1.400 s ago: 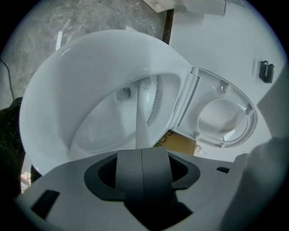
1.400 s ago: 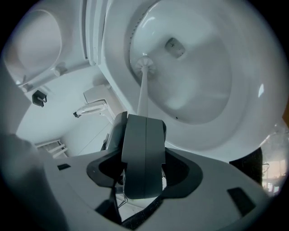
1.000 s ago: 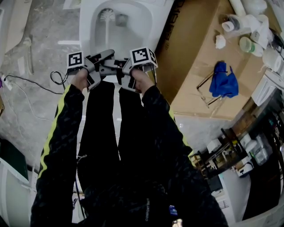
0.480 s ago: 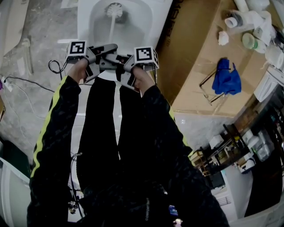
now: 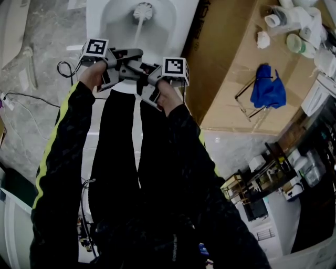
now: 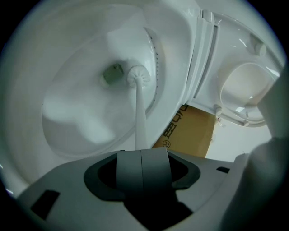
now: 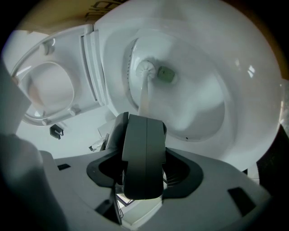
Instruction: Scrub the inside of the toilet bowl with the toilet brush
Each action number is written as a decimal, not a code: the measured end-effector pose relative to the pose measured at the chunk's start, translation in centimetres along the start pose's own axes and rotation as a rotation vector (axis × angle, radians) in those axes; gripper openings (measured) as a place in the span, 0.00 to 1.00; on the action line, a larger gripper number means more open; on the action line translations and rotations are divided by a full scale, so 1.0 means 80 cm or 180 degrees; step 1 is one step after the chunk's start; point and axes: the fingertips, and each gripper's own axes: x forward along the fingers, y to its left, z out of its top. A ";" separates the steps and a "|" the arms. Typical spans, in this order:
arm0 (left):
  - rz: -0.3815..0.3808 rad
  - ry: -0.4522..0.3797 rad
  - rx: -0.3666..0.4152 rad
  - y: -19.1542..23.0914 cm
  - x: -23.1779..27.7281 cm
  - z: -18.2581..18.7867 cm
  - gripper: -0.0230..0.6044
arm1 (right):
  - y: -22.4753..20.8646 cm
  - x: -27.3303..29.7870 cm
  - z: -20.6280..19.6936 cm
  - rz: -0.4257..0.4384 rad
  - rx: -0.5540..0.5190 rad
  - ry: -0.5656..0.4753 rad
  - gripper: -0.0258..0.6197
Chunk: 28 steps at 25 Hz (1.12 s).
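Observation:
The white toilet bowl [image 5: 115, 23] lies at the top of the head view, its rim also seen in the left gripper view [image 6: 27, 90] and the right gripper view [image 7: 253, 90]. The white toilet brush [image 5: 142, 10] has its head low in the bowl, beside a small grey-green piece [image 6: 112, 74] at the bottom. Its handle [image 6: 139, 122] runs back to both grippers. My left gripper [image 5: 135, 53] [image 6: 141, 155] and right gripper [image 5: 143, 69] [image 7: 145, 122] are both shut on the handle, close together over the bowl's near rim.
The raised seat and lid [image 6: 244, 94] [image 7: 45, 94] stand behind the bowl. A big cardboard box [image 5: 231, 68] flanks the toilet on the right, with a blue cloth [image 5: 268, 89] and bottles on it. A cable [image 5: 31, 97] lies on the floor at left.
The brush head has swept from the bowl's left side toward the right and farther back. Both grippers moved with the handle, still shut.

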 end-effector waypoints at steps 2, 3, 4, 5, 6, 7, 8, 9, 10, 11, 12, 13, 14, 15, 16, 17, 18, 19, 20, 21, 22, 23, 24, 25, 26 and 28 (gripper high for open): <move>0.0047 0.0056 -0.0018 0.001 0.008 -0.004 0.42 | -0.001 -0.007 0.001 0.0008 0.0050 -0.0058 0.43; 0.0052 0.0073 -0.0031 0.002 0.011 -0.006 0.42 | -0.003 -0.011 0.001 0.0003 0.0058 -0.0077 0.43; 0.0052 0.0086 -0.0053 0.003 0.014 -0.009 0.42 | -0.005 -0.014 0.000 -0.0004 0.0070 -0.0092 0.43; 0.0056 0.0102 -0.0082 0.004 0.016 -0.013 0.42 | -0.008 -0.017 -0.001 -0.0016 0.0096 -0.0105 0.43; 0.0069 0.0123 -0.0114 0.006 0.018 -0.017 0.42 | -0.011 -0.019 -0.003 -0.0029 0.0132 -0.0121 0.43; 0.0093 0.0148 -0.0145 0.008 0.020 -0.020 0.42 | -0.013 -0.022 -0.004 -0.0036 0.0168 -0.0140 0.43; 0.0126 0.0172 -0.0173 0.010 0.021 -0.024 0.42 | -0.015 -0.024 -0.006 -0.0038 0.0201 -0.0161 0.43; 0.0161 0.0196 -0.0198 0.013 0.023 -0.027 0.42 | -0.017 -0.027 -0.007 -0.0034 0.0232 -0.0181 0.43; 0.0192 0.0219 -0.0219 0.015 0.024 -0.030 0.42 | -0.020 -0.028 -0.008 -0.0028 0.0258 -0.0199 0.43; 0.0215 0.0239 -0.0235 0.017 0.024 -0.033 0.42 | -0.021 -0.029 -0.010 -0.0021 0.0280 -0.0215 0.43; 0.0227 0.0254 -0.0248 0.018 0.025 -0.035 0.42 | -0.023 -0.030 -0.011 -0.0015 0.0297 -0.0226 0.43; 0.0232 0.0263 -0.0261 0.020 0.025 -0.037 0.42 | -0.024 -0.031 -0.013 -0.0014 0.0311 -0.0232 0.43; 0.0235 0.0269 -0.0277 0.021 0.025 -0.040 0.42 | -0.026 -0.032 -0.015 -0.0021 0.0326 -0.0233 0.43; 0.0242 0.0274 -0.0298 0.023 0.025 -0.043 0.42 | -0.027 -0.033 -0.018 -0.0030 0.0348 -0.0230 0.43; 0.0255 0.0282 -0.0323 0.025 0.025 -0.047 0.42 | -0.027 -0.035 -0.022 -0.0033 0.0387 -0.0225 0.43; 0.0278 0.0292 -0.0350 0.028 0.025 -0.050 0.42 | -0.025 -0.036 -0.027 -0.0028 0.0443 -0.0222 0.43; 0.0310 0.0303 -0.0377 0.030 0.025 -0.054 0.42 | -0.024 -0.037 -0.031 -0.0020 0.0492 -0.0220 0.43; 0.0343 0.0315 -0.0399 0.032 0.024 -0.058 0.42 | -0.028 -0.039 -0.033 -0.0016 0.0511 -0.0217 0.43; 0.0370 0.0327 -0.0418 0.034 0.024 -0.062 0.42 | -0.034 -0.040 -0.035 -0.0016 0.0515 -0.0212 0.43; 0.0388 0.0339 -0.0438 0.036 0.024 -0.065 0.42 | -0.038 -0.041 -0.036 -0.0018 0.0525 -0.0204 0.43; 0.0399 0.0349 -0.0461 0.037 0.024 -0.068 0.42 | -0.040 -0.042 -0.039 -0.0025 0.0544 -0.0191 0.43; 0.0407 0.0354 -0.0488 0.038 0.023 -0.071 0.42 | -0.042 -0.043 -0.041 -0.0033 0.0565 -0.0172 0.43; 0.0411 0.0353 -0.0520 0.040 0.022 -0.073 0.42 | -0.043 -0.043 -0.044 -0.0042 0.0586 -0.0150 0.43; 0.0414 0.0349 -0.0555 0.042 0.021 -0.076 0.42 | -0.044 -0.043 -0.046 -0.0054 0.0610 -0.0127 0.43; 0.0419 0.0343 -0.0587 0.043 0.021 -0.078 0.42 | -0.045 -0.044 -0.049 -0.0070 0.0639 -0.0107 0.43; 0.0439 0.0331 -0.0634 0.045 0.018 -0.082 0.42 | -0.046 -0.044 -0.054 -0.0096 0.0691 -0.0064 0.43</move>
